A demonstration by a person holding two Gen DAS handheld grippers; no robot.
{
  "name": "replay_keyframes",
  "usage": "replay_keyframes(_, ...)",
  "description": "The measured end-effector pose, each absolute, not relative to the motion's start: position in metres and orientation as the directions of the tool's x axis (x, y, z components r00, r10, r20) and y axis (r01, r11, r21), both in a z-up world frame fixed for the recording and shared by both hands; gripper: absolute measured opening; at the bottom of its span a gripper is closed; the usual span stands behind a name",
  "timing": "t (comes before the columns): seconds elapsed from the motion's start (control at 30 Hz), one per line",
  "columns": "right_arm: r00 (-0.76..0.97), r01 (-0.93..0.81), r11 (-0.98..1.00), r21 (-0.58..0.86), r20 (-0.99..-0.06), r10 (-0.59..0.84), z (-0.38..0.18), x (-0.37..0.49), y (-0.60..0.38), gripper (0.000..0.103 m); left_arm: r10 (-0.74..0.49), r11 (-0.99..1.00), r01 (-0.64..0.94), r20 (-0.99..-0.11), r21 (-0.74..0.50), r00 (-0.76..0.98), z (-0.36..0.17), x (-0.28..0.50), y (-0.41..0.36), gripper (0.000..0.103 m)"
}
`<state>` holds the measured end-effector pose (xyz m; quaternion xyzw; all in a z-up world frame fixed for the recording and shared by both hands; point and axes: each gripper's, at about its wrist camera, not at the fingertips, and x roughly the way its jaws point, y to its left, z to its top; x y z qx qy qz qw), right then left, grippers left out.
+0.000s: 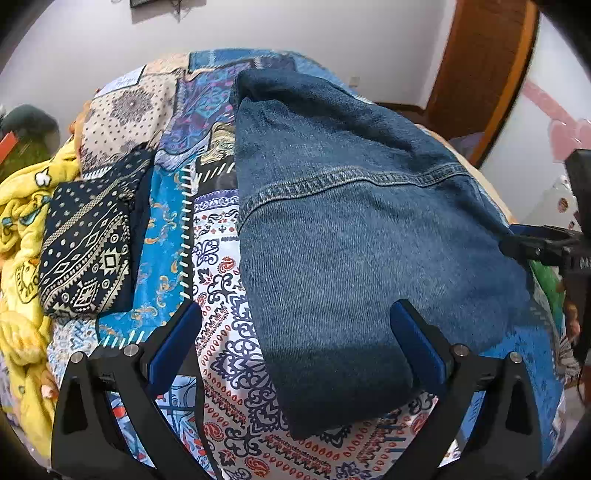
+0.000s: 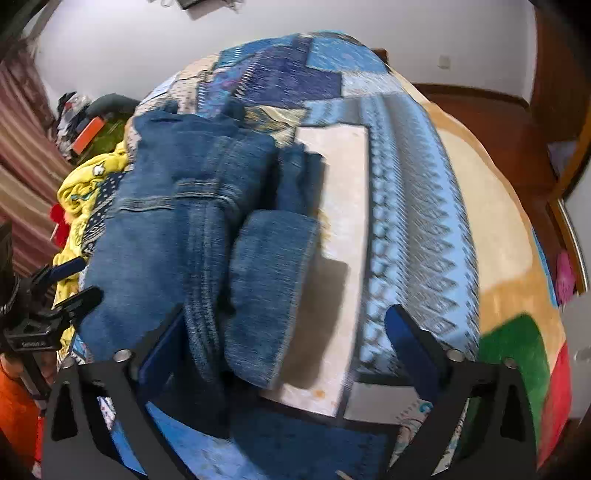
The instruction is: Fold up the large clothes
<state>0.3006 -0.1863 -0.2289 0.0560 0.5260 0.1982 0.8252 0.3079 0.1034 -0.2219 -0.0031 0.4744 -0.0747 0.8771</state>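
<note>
The jeans (image 1: 354, 236) are lying folded on the bed (image 1: 229, 280), spread over its patterned bedspread (image 1: 218, 258) with a stitched seam running across the upper layer. In the right wrist view the jeans (image 2: 173, 240) are showing as a thicker bundle with a folded leg end lying on top, beside a pale panel of the bedspread (image 2: 417, 206). The left gripper (image 1: 295, 343) is hovering over the near edge of the jeans with its fingers (image 1: 173, 343) spread wide, one over the bedspread and the other over the denim, pinching nothing. The right gripper (image 2: 288, 354) is likewise standing with its fingers (image 2: 410, 350) spread wide; the near end of the jeans is lying between them, with the left finger just beside the denim, and whether it is touching cannot be told. Each gripper is also appearing at the edge of the other's view. To the left of the jeans a folded dark patterned cloth (image 1: 85, 254) is resting on the bed, and a yellow blanket (image 1: 18, 236) is bunching beyond it. A white wall (image 1: 295, 29) and a wooden door (image 1: 480, 74) are standing behind the bed.
</note>
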Motion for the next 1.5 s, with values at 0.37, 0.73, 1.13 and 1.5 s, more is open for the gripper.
replay_keyframes(0.37,0.421,-0.358,0.898,0.257,-0.814,0.400,-0.184,0.322,-0.165,0.103,-0.076,0.991,0.135,-0.771,0.014,0.633,-0.169,0.353,0.106,0.102)
replay_keyframes(0.73,0.358,-0.357,0.877,0.321,-0.820,0.446,-0.208,0.384,-0.145,0.103,-0.056,0.997,0.071,-0.828,-0.019,0.558,-0.206,0.466,0.109,0.102)
replay_keyframes(1.13,0.383,-0.284,0.903,0.322,-0.825,0.415,-0.223,0.397,-0.177,0.103,-0.008,1.000,-0.003,-0.796,-0.013,0.605,-0.194,0.488,0.130,0.102)
replay_keyframes(1.5,0.380,-0.338,0.820,0.461,-0.731,0.567,-0.180,0.352,-0.183,0.103,-0.144,0.989,0.048,-0.802,-0.143,0.580,-0.161,0.410,0.146,0.102)
